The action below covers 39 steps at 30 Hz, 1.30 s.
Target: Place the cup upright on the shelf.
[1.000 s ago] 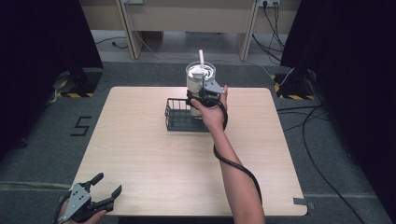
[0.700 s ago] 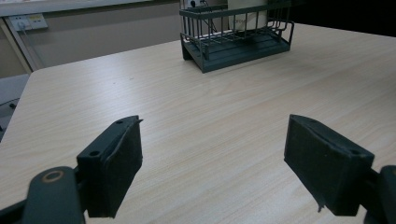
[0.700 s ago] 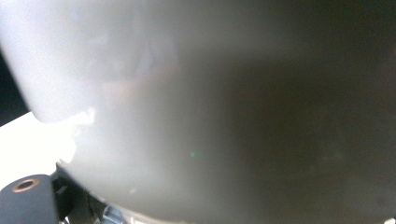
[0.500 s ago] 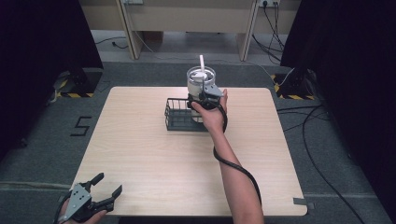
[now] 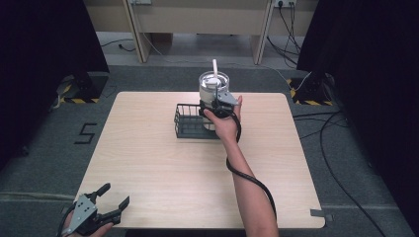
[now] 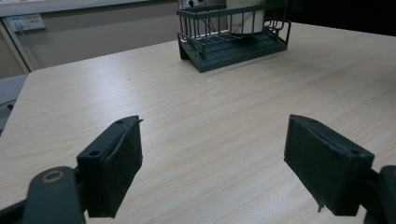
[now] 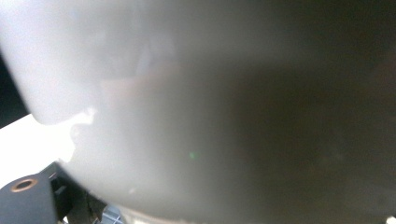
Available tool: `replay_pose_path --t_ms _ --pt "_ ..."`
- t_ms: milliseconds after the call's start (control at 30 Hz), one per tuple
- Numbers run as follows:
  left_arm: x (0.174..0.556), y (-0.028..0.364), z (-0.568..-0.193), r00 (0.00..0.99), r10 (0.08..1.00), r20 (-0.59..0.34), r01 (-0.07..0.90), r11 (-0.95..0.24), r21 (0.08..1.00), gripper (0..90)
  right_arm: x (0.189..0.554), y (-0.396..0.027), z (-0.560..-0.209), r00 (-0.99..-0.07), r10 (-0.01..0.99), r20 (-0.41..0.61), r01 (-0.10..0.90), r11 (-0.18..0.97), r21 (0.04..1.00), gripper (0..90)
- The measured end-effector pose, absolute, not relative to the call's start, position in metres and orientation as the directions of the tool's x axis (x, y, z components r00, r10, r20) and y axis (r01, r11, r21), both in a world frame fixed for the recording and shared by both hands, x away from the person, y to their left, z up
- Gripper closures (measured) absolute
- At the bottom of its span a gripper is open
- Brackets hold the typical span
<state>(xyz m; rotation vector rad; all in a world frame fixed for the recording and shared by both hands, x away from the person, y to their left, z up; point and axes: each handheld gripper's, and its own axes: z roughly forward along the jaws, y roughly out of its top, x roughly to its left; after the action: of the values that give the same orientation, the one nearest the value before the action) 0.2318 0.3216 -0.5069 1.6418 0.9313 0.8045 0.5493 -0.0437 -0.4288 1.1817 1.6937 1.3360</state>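
Overhead, the right gripper (image 5: 218,100) sat at 12 o'clock on the wooden surface (image 5: 148,148), up against a pale cup (image 5: 214,85) with a white straw (image 5: 215,66); cup at the right end of a dark wire basket (image 5: 190,121). Whether its jaws clamped the cup: cannot tell, own view blurred grey. Left gripper (image 5: 101,210) at 7 o'clock, off the near edge, jaws spread, nothing between.

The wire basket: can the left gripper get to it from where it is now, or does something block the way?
Probably yes. The left gripper sits open at the near table edge, and bare tabletop lies between it and the wire basket. The right gripper and a white cup occupy the basket's right end.
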Motion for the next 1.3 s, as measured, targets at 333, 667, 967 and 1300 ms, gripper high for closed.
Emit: replay_pose_path --t_ms 333,667,967,1300 --pt "0.232 0.321 -0.507 0.476 0.877 0.058 0.184 -0.163 0.969 18.5 0.543 -0.041 -0.431 -0.374 0.927 0.020 0.225 0.070 0.972 2.6" --pt "0.232 0.321 -0.507 0.479 0.876 0.058 0.183 -0.165 0.969 18.5 0.536 -0.043 -0.430 -0.366 0.930 0.009 0.219 0.076 0.973 2.0" --pt "0.232 0.320 -0.507 0.479 0.876 0.059 0.182 -0.166 0.969 18.5 0.528 -0.044 -0.428 -0.373 0.928 0.004 0.212 0.082 0.974 0.2" --pt "0.231 0.321 -0.506 0.479 0.875 0.064 0.180 -0.169 0.969 18.5 0.519 -0.047 -0.429 -0.374 0.927 -0.005 0.211 0.091 0.973 0.2"
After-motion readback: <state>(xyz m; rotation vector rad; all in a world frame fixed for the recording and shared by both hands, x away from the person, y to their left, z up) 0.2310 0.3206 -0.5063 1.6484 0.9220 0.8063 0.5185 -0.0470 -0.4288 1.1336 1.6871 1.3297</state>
